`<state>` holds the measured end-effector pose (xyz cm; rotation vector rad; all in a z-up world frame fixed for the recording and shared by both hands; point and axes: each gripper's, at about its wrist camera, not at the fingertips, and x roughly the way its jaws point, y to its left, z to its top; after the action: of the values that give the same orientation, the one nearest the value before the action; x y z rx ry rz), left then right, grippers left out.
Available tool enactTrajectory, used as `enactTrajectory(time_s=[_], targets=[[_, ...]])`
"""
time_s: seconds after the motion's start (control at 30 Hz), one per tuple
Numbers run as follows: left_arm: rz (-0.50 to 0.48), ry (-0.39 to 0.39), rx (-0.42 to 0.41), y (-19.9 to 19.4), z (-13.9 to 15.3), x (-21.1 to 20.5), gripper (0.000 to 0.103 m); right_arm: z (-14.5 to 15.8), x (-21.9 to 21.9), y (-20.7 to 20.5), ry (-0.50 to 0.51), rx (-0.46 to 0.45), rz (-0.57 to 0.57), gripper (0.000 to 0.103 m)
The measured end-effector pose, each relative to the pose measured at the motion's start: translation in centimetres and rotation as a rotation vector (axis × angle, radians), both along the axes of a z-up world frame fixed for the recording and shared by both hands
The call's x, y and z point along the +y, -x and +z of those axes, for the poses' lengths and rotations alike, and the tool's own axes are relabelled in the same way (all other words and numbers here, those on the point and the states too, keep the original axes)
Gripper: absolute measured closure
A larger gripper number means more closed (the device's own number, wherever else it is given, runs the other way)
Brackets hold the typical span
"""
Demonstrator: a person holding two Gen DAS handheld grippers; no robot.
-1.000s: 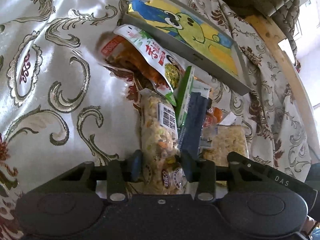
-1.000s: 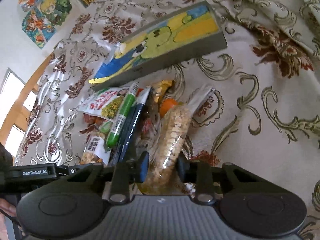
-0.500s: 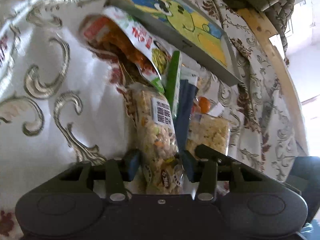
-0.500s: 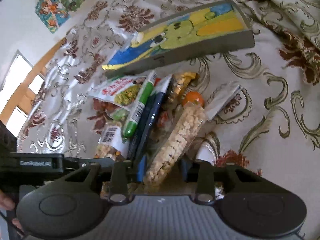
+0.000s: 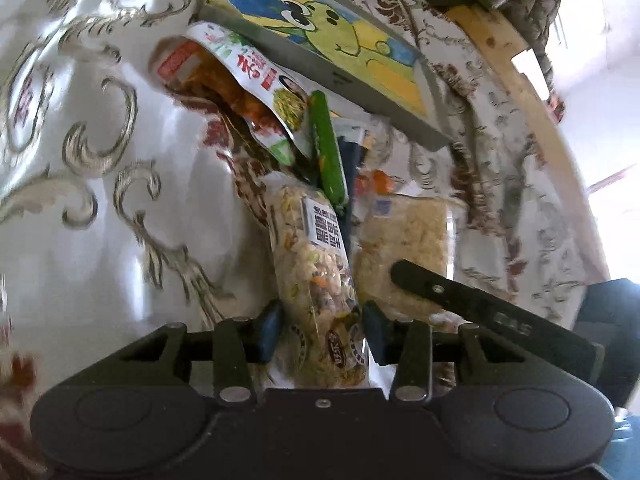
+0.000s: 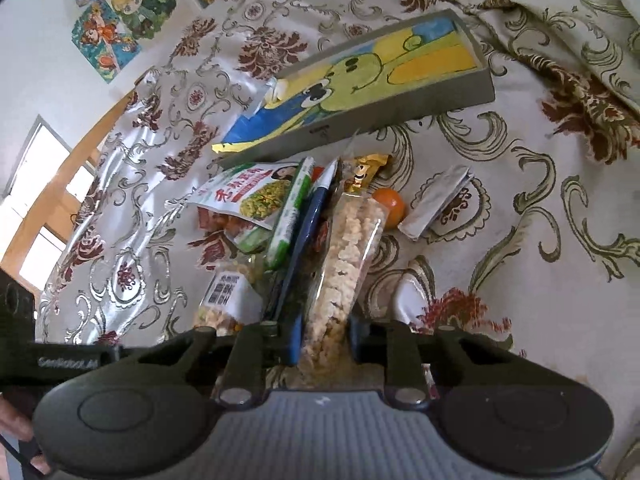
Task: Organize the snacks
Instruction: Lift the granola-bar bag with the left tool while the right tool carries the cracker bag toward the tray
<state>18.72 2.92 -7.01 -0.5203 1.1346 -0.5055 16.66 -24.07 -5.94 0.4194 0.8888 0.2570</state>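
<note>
A pile of snack packs lies on the patterned cloth in front of a grey tray with a green cartoon lining, also in the right wrist view. My left gripper is shut on a clear pack of mixed puffed snack, also seen from the right. My right gripper is shut on a clear pack of pale puffed snack, which shows beside the left one. A green stick pack, a dark blue stick pack and a white-green pouch lie between.
An orange ball and a small silver sachet lie right of the pile. A gold wrapper sits by the tray. A wooden edge borders the cloth. Cartoon pictures hang on the wall.
Both grippers have lifted slightly with their packs and tilted; the pile and tray have shifted in view. The right gripper's pack now stands more upright between its fingers.
</note>
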Motion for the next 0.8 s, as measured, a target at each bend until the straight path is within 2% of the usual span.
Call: enactTrajectory(time_s=[0.1, 0.33, 0.53, 0.63, 0.8], targets=[[0.017, 0.064, -0.001, 1.2, 0.5, 0.7, 0.058, 0.3, -0.3, 0.4, -0.011, -0.003, -0.013, 0.080], [0.052, 0.120, -0.107, 2.4, 2.2, 1.5, 0.059, 1.3, -0.9, 1.7, -0.044, -0.045, -0.020, 0.081], [0.074, 0.096, -0.191, 2.4, 3.5, 0.9, 0.059, 2.0, -0.8, 2.6, -0.072, -0.095, -0.028, 0.081], [0.094, 0.063, -0.272, 2.0, 4.1, 0.5, 0.058, 2.3, -1.1, 2.4, -0.092, -0.120, -0.044, 0.081], [0.122, 0.012, -0.371, -0.7, 5.0, -0.3, 0.062, 2.8, -1.8, 0.7, -0.132, -0.151, -0.079, 0.081]])
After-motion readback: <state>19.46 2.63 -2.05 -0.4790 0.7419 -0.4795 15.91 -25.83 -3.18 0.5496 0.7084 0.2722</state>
